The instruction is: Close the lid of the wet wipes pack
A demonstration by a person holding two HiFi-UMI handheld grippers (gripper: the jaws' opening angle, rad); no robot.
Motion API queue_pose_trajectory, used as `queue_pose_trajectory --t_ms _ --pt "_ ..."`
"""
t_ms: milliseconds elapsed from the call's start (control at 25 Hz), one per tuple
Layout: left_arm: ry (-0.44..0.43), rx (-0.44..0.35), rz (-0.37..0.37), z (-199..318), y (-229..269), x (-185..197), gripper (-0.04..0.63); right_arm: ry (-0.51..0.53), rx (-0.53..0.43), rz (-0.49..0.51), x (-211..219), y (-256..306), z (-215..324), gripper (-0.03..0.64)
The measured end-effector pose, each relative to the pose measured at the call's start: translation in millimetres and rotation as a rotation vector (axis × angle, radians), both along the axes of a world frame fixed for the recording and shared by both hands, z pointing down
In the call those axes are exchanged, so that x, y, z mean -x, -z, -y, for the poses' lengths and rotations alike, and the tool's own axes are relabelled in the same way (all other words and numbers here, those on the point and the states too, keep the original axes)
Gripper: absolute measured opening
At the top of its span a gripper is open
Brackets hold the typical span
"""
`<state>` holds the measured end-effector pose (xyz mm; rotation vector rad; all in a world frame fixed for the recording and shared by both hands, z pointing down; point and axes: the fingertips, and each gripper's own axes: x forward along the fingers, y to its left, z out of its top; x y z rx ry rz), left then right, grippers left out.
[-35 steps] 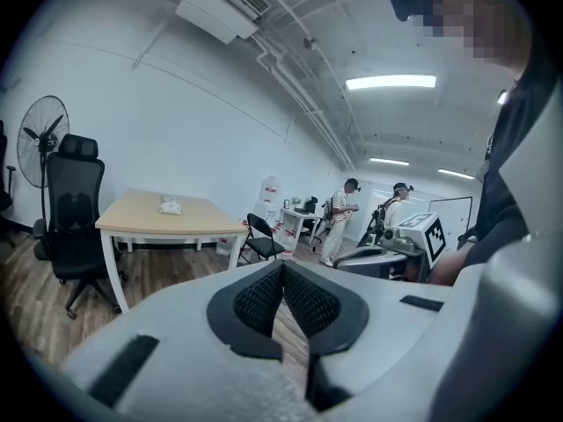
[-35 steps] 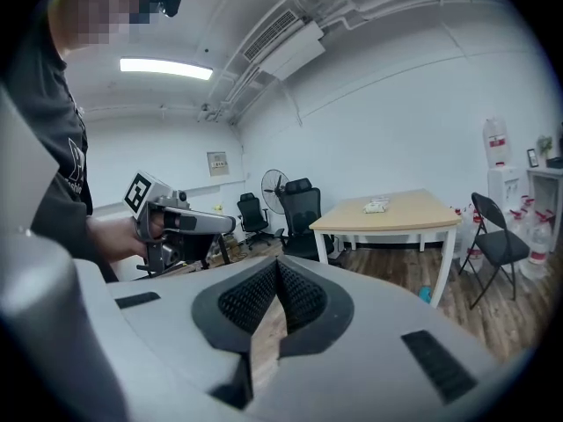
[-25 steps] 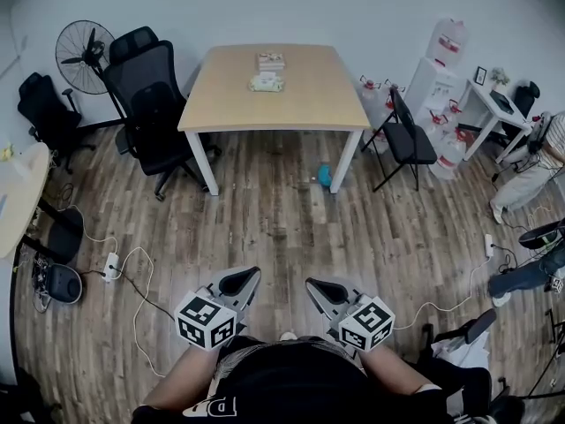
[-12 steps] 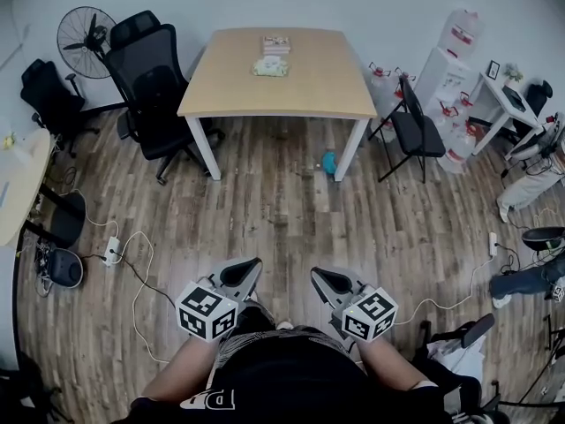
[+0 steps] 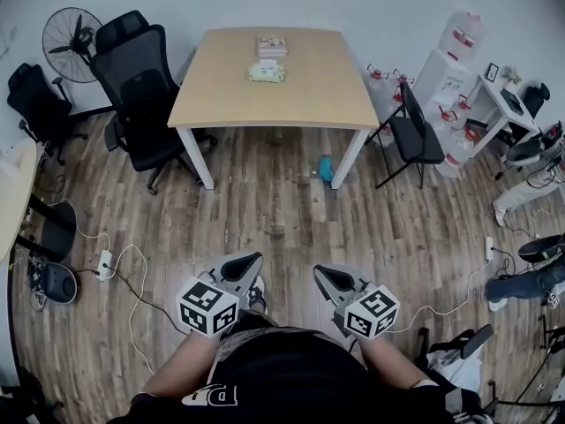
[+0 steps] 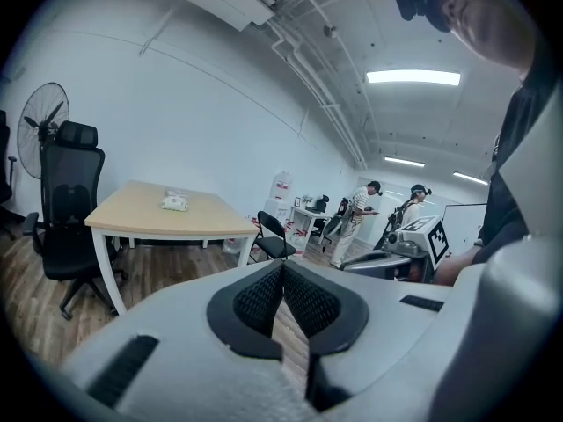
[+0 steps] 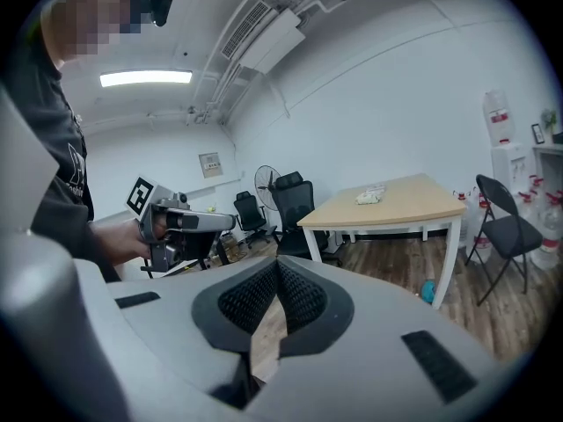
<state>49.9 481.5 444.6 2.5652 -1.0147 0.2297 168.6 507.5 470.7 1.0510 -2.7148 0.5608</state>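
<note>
A light wooden table (image 5: 274, 104) with white legs is standing against the far white wall, well apart from the person. The wet wipes pack (image 5: 266, 74) is lying near the table's far edge, around its middle, and a small flat box or stack (image 5: 272, 47) is sitting just behind it, nearer the wall. From this far off, the pack's lid is too small to make out.

A black office chair (image 5: 141, 91) is standing at the table's left side, with a pedestal fan (image 5: 69, 36) behind it. A black folding chair (image 5: 413, 135) is standing at the right corner, and a small blue object (image 5: 326, 170) is lying on the wood-plank floor (image 5: 265, 223) by the table's right front leg. A white power strip (image 5: 104, 264) with trailing cables is lying on the floor at the left. Water bottles (image 5: 463, 34) and a white desk (image 5: 496, 104) are lining the right side of the room.

The person is holding the left tool (image 5: 251, 264) and the right tool (image 5: 320, 274) low in front of the body, both pointing towards the table. Each tool's jaws are pressing together with nothing between them.
</note>
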Motion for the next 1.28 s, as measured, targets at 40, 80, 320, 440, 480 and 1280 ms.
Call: queue_pose_trajectory --t_ms 40,80,320,440,480,1280 --pt "-0.003 -0.008 0.001 14.8 3.0 3.6 0.018 -0.004 -0.004 -0.004 2.8 3.0 13.6 0.003" --pt "-0.004 -0.015 0.002 30.0 6.2 8.0 0.018 -0.006 -0.007 -0.006 6.5 6.3 27.1 0.003" --pt "-0.025 -0.04 0.007 112.3 16.5 40.2 0.018 -0.021 -0.025 -0.024 38.4 18.5 105.0 0.003" --pt "-0.043 -0.044 0.016 148.9 14.2 53.7 0.018 -0.027 -0.025 -0.029 55.1 16.2 142.3 0.003" --pt "-0.046 -0.045 0.018 160.6 13.4 58.5 0.018 -0.026 -0.025 -0.032 61.3 15.2 154.1 0.003" --pt "-0.067 0.025 0.013 290.7 -10.8 110.6 0.018 -0.031 0.028 -0.062 114.8 3.0 288.1 0.003"
